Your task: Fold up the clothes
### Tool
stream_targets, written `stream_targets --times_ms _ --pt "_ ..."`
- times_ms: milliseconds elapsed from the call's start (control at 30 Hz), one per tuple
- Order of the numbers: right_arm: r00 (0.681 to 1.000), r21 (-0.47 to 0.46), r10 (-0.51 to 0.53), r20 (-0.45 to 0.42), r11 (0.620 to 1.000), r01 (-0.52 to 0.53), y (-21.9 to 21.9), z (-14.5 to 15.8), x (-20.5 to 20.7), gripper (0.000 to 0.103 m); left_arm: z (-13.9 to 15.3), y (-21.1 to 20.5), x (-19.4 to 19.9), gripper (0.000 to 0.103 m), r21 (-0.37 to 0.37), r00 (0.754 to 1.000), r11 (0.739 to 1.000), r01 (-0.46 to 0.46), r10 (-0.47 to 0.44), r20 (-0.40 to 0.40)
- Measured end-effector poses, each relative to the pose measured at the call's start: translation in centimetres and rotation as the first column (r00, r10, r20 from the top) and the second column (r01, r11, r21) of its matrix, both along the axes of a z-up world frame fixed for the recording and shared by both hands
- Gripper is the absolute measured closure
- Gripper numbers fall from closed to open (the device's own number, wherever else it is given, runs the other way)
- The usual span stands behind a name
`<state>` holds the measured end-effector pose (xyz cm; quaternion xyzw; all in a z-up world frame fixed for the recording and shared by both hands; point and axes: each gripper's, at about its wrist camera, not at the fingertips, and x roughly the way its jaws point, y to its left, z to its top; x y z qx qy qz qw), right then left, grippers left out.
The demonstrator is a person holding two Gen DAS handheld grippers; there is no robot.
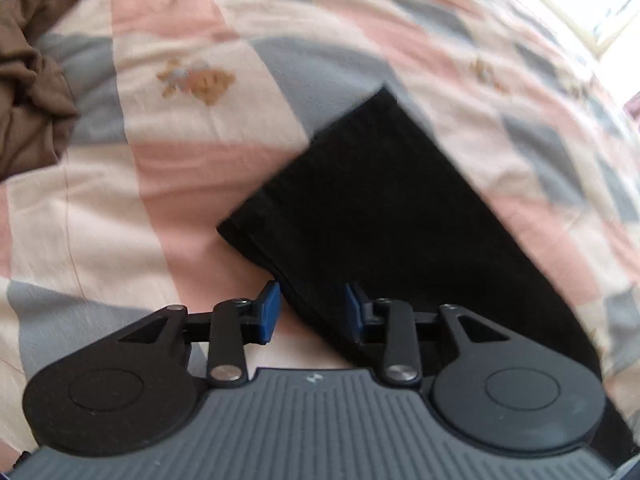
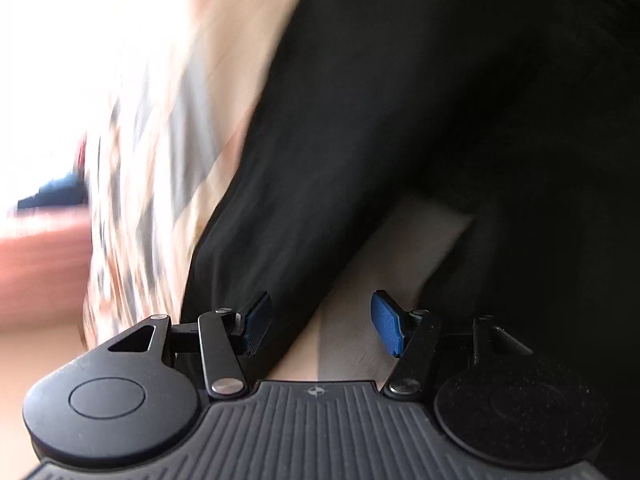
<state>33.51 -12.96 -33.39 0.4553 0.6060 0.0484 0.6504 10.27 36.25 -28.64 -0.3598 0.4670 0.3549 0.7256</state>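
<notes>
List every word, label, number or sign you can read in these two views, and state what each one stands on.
No readable words or numbers in either view.
Left gripper body: a small pale logo mark, no letters.
Right gripper body: the same kind of mark, no letters.
Black garment, brown clothes, checked bedsheet: no text; sheet print too blurred.

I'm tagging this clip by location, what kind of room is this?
Probably a bedroom: a pink, cream and grey patchwork bedspread covers the surface, with a black garment and crumpled brown clothing lying on it.
</notes>
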Motion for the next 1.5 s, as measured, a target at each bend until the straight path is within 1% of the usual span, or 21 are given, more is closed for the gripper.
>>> stream_targets --times_ms 100,167,267,333,367,400,433,500,567,667,800,933,1000,1067,1233,1300,1333,1367,1400,1433,1500 --pt "0.990 0.038 -0.138 -0.039 0.989 0.140 -1.1 -2.1 -0.3 0.058 -0.4 0.7 1.3 0.100 0.000 0.999 0.999 0.043 -0.043 -0.014" --pt "0.983 0.075 -0.183 -0.014 0.980 0.184 -0.9 -2.5 0.0 0.093 0.8 1.2 2.2 0.102 0.030 0.995 0.996 0.080 -0.081 0.054" --pt "0.976 0.160 -0.203 0.082 0.969 0.188 -0.5 -0.4 1.3 0.092 5.0 0.7 3.1 0.098 0.198 0.951 0.969 0.145 -0.191 0.242" --pt "0.988 0.148 -0.138 0.067 0.981 0.127 -0.7 -0.1 2.4 0.089 5.1 0.6 4.2 0.092 0.239 0.969 0.958 0.156 -0.195 0.153" --pt "0.999 0.064 -0.030 0.019 0.998 0.028 -0.4 -0.3 3.1 0.067 4.2 0.7 4.7 0.090 0.218 0.982 0.963 0.160 -0.179 0.067" --pt "0.997 -0.034 0.069 -0.034 0.997 -0.070 -0.1 -0.3 3.6 0.053 2.9 0.6 5.0 0.090 0.172 0.985 0.970 0.171 -0.170 -0.023" --pt "0.991 -0.097 0.128 -0.046 0.986 -0.132 0.0 0.1 3.7 0.049 1.9 0.3 4.9 0.091 0.143 0.981 0.973 0.180 -0.169 -0.091" --pt "0.979 -0.096 0.203 0.018 0.975 -0.200 -0.6 1.5 3.5 0.051 1.5 -1.2 2.8 0.088 0.128 0.981 0.978 0.167 -0.152 -0.120" --pt "0.968 -0.131 0.244 0.065 0.963 -0.234 -2.1 3.3 3.4 0.049 1.9 -2.9 0.2 0.088 0.064 0.989 0.991 0.119 -0.113 -0.090" --pt "0.948 -0.225 0.291 0.129 0.940 -0.257 -5.6 5.6 4.4 0.049 2.9 -7.7 -1.9 0.088 -0.112 0.996 0.990 0.084 -0.083 0.014" --pt "0.906 -0.374 0.364 0.215 0.888 -0.268 -10.1 8.5 8.3 0.049 3.2 -15.6 -0.4 0.085 -0.332 0.970 0.922 0.198 -0.137 0.200" --pt "0.881 -0.440 0.388 0.269 0.863 -0.246 -13.8 9.6 13.6 0.048 1.3 -22.6 3.7 0.072 -0.479 0.935 0.841 0.251 -0.082 0.346" --pt "0.882 -0.443 0.376 0.284 0.867 -0.227 -15.5 9.5 16.4 0.048 0.4 -25.4 5.4 0.072 -0.486 0.930 0.841 0.238 -0.053 0.364" --pt "0.876 -0.448 0.384 0.292 0.864 -0.229 -20.8 9.0 16.0 0.046 -0.7 -27.8 6.5 0.071 -0.481 0.935 0.852 0.207 -0.027 0.355" --pt "0.860 -0.431 0.446 0.247 0.846 -0.315 -23.7 6.2 18.7 0.041 -2.4 -29.5 7.2 0.071 -0.481 0.924 0.875 0.048 0.143 0.354" --pt "0.855 -0.387 0.451 0.256 0.858 -0.337 -23.3 5.5 19.3 0.041 -2.3 -29.7 8.0 0.070 -0.458 0.925 0.889 0.029 0.150 0.349" --pt "0.856 -0.342 0.449 0.257 0.870 -0.354 -22.8 5.2 19.8 0.043 -2.1 -29.7 8.5 0.070 -0.443 0.927 0.896 0.025 0.145 0.345" --pt "0.857 -0.294 0.450 0.252 0.879 -0.375 -22.3 4.7 20.6 0.077 -1.9 -30.0 9.0 0.071 -0.426 0.931 0.904 0.026 0.133 0.339" --pt "0.854 -0.284 0.454 0.256 0.879 -0.382 -21.7 4.7 20.9 0.099 -1.4 -30.1 9.4 0.071 -0.408 0.935 0.912 0.033 0.116 0.335" --pt "0.845 -0.304 0.460 0.272 0.874 -0.378 -21.3 5.1 21.1 0.098 -0.9 -30.1 9.6 0.070 -0.393 0.935 0.918 0.044 0.101 0.341" --pt "0.774 -0.328 0.478 0.416 0.873 -0.362 -21.6 7.5 20.5 0.098 0.2 -30.1 9.7 0.062 -0.365 0.927 0.928 0.076 0.069 0.368"
